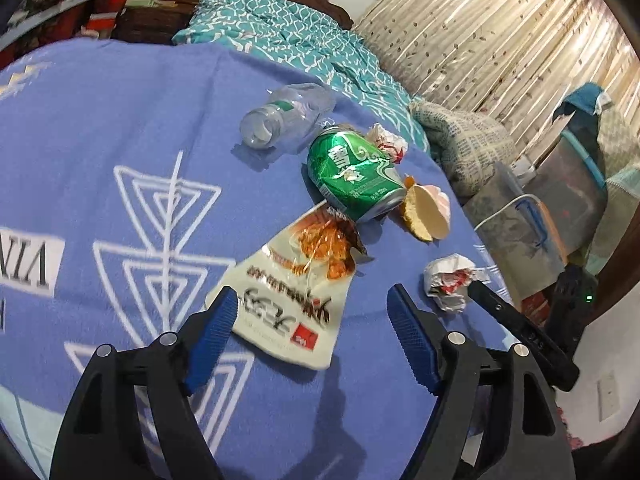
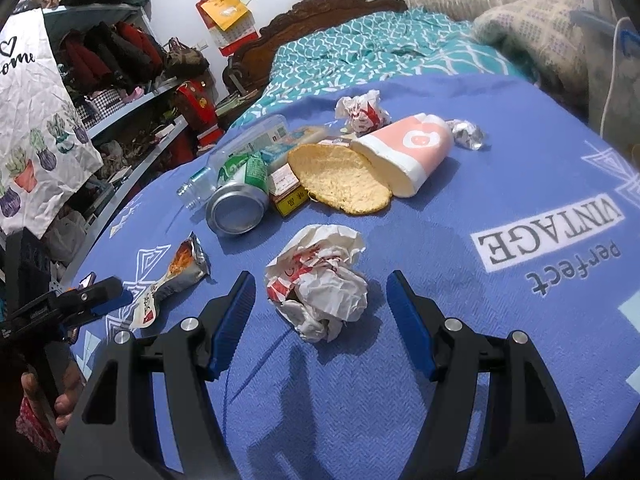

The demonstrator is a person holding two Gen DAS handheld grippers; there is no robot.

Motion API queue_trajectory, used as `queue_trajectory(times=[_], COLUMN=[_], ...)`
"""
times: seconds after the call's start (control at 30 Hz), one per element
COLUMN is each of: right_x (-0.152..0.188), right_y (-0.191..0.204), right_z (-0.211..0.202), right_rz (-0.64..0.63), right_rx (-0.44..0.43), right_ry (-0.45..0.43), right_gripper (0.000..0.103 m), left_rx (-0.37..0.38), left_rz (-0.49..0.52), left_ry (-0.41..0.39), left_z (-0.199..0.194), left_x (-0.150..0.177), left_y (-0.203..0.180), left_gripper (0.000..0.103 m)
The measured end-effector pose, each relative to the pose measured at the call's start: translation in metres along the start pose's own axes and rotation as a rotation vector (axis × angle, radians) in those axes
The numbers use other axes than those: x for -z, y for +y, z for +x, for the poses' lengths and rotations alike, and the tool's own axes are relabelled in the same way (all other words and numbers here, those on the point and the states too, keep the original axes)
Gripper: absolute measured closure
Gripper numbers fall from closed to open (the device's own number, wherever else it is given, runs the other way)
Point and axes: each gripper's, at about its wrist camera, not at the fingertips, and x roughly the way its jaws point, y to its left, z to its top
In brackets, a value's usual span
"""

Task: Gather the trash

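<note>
Left wrist view: left gripper [image 1: 310, 330] spread over snack wrapper [image 1: 288, 300] | light, slippery film; pinch near edge | right gripper [image 2: 320, 312] spread around crumpled paper [image 2: 320, 280], soft, squeezable.

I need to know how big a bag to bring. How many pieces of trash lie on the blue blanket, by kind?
Crumpled paper wads: 2
Foil wad: 1
Green can: 1
Clear plastic bottle: 1
Snack wrapper: 1
Pink foam cup, split open: 1
Small cardboard box: 1
Total: 8, though more may hide behind the pile.
</note>
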Motion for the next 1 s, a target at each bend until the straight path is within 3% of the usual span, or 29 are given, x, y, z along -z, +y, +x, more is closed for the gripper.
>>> queue_trajectory(times=[0.23, 0.33, 0.37, 0.43, 0.47, 0.53, 0.7, 0.77, 0.8, 0.87, 1.0], right_x=[0.002, 0.0, -0.001, -0.002, -0.003, -0.003, -0.006, -0.006, -0.005, -0.003, -0.001], right_y=[-0.005, -0.006, -0.005, -0.002, 0.001, 0.004, 0.01, 0.012, 0.013, 0.014, 0.012], right_z=[0.007, 0.013, 0.016, 0.019, 0.021, 0.026, 0.034, 0.036, 0.037, 0.039, 0.025], right_rz=[0.006, 0.012, 0.006, -0.007, -0.019, -0.032, -0.046, -0.056, -0.063, -0.079, -0.102], right_rx=[0.0, -0.017, -0.02, -0.021, -0.021, -0.017, -0.024, -0.02, -0.017, -0.01, -0.003], right_ry=[0.027, 0.051, 0.06, 0.064, 0.069, 0.077, 0.092, 0.103, 0.11, 0.129, 0.087], right_gripper=[0.033, 0.033, 0.033, 0.033, 0.033, 0.033, 0.033, 0.036, 0.051, 0.058, 0.06], left_rx=[-0.116, -0.187, -0.191, -0.182, -0.181, -0.236, -0.185, -0.15, -0.12, -0.115, -0.014], left_rz=[0.207, 0.295, 0.293, 0.314, 0.331, 0.386, 0.387, 0.363, 0.335, 0.311, 0.227], left_ry=[0.033, 0.072, 0.112, 0.118, 0.129, 0.118, 0.099, 0.101, 0.105, 0.106, 0.113], left_z=[0.032, 0.051, 0.058, 0.06, 0.061, 0.063, 0.049, 0.045, 0.043, 0.042, 0.036], left_x=[-0.005, -0.009, -0.012, -0.015, -0.015, -0.014, -0.013, -0.015, -0.016, -0.016, -0.02], left_y=[-0.034, -0.035, -0.032, -0.031, -0.03, -0.033, -0.038, -0.041, -0.04, -0.041, -0.044], left_gripper=[0.01, 0.008, 0.008, 0.009, 0.011, 0.053, 0.077, 0.077, 0.078, 0.078, 0.079])
